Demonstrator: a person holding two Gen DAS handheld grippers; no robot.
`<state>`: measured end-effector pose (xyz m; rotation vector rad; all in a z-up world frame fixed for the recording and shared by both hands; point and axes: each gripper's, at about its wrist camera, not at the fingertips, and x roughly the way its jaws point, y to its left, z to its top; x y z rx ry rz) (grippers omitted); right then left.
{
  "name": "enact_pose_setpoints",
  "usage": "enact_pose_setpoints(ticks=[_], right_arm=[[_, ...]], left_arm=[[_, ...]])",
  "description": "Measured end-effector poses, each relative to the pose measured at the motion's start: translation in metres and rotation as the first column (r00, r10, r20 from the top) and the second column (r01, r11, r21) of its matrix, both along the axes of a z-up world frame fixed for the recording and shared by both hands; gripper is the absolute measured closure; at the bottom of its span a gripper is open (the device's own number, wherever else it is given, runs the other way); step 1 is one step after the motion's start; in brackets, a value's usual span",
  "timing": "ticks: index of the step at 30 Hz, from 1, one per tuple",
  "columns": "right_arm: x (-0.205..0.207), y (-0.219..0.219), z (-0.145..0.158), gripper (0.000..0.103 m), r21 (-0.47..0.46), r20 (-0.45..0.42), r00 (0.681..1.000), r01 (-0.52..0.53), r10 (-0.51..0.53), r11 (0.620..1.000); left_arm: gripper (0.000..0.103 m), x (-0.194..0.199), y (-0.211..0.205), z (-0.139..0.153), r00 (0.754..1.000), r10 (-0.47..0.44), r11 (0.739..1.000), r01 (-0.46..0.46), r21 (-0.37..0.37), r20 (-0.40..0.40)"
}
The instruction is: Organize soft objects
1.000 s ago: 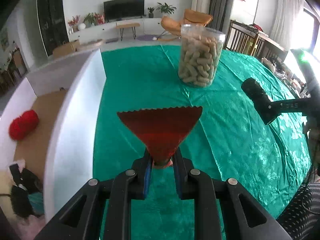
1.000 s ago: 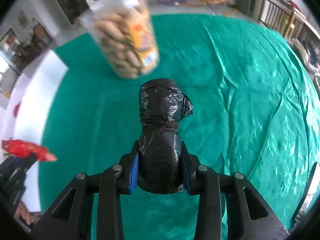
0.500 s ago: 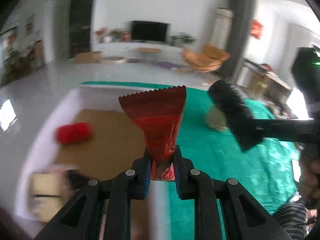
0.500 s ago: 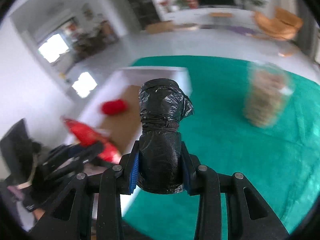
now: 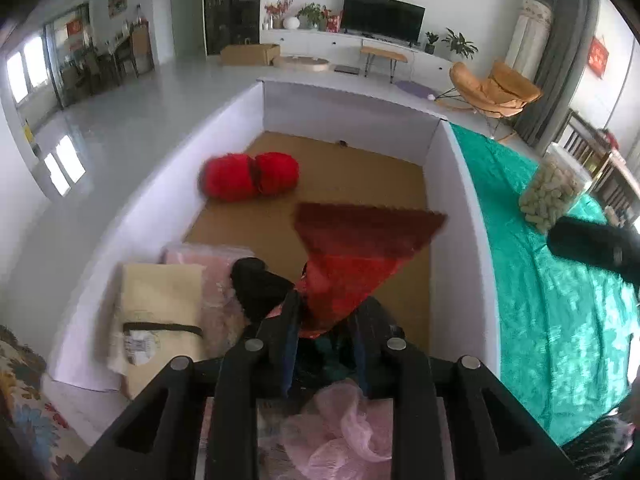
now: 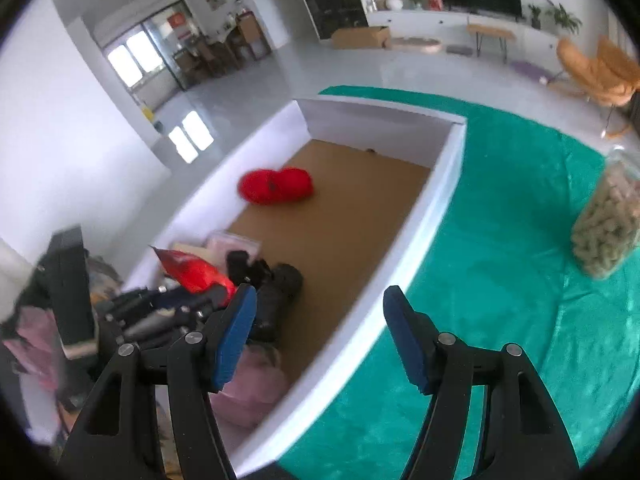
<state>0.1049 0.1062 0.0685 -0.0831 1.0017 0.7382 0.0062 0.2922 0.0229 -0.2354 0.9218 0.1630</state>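
Soft items being dropped into the white box [image 5: 460,168].
Left gripper [image 5: 326,320] jaws are being opened around the red packet [image 5: 360,256]; right gripper [image 6: 318,320] jaws are being spread, empty, black bag roll [image 6: 276,292] lying inside.

A home living room: television [image 5: 382,16] on a white sideboard [image 5: 352,46], potted plants [image 5: 460,42], orange lounge chair [image 5: 494,88].
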Motion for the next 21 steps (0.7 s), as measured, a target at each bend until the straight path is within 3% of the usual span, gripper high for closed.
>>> enact_pose_setpoints(ticks=[2, 3, 4, 9, 12, 15, 19, 21], right_arm=[[-0.005, 0.000, 0.003, 0.033, -0.015, 0.020, 1.000, 0.004, -0.004, 1.000], [-0.007, -0.003, 0.004, 0.033, -0.018, 0.030, 1.000, 0.006, -0.006, 1.000], [-0.006, -0.001, 0.005, 0.033, -0.018, 0.035, 0.999, 0.006, -0.005, 1.000], [-0.010, -0.005, 0.009, 0.033, -0.013, 0.063, 0.998, 0.001, 0.000, 1.000], [-0.011, -0.005, 0.010, 0.033, -0.010, 0.093, 0.996, 0.001, 0.000, 1.000], [-0.017, -0.003, 0.013, 0.033, -0.023, 0.137, 0.991, -0.005, 0.009, 1.000], [-0.022, 0.002, 0.011, 0.033, -0.045, 0.173, 0.985, -0.018, 0.026, 0.999], [-0.021, 0.007, 0.009, 0.033, -0.053, 0.172, 0.985, -0.025, 0.034, 0.998]], left_arm=[[0.040, 0.005, 0.004, 0.000, 1.000, 0.009, 0.999, -0.009, -0.049, -0.006], [0.007, 0.006, 0.006, 0.001, 1.000, 0.013, 0.998, -0.013, -0.059, 0.000], [0.000, 0.005, 0.006, 0.006, 1.000, 0.018, 0.998, -0.017, -0.058, 0.021], [0.000, -0.005, 0.006, 0.030, 0.995, 0.061, 0.998, -0.060, -0.016, 0.073], [0.000, -0.023, -0.008, 0.061, 0.985, 0.095, 0.990, -0.109, 0.091, 0.145], [0.000, -0.043, -0.015, 0.092, 0.962, 0.131, 0.975, -0.169, 0.144, 0.241], [0.000, -0.048, -0.017, 0.094, 0.943, 0.254, 0.927, -0.300, 0.223, 0.214], [0.000, -0.045, -0.014, 0.082, 0.951, 0.264, 0.924, -0.298, 0.242, 0.161]])
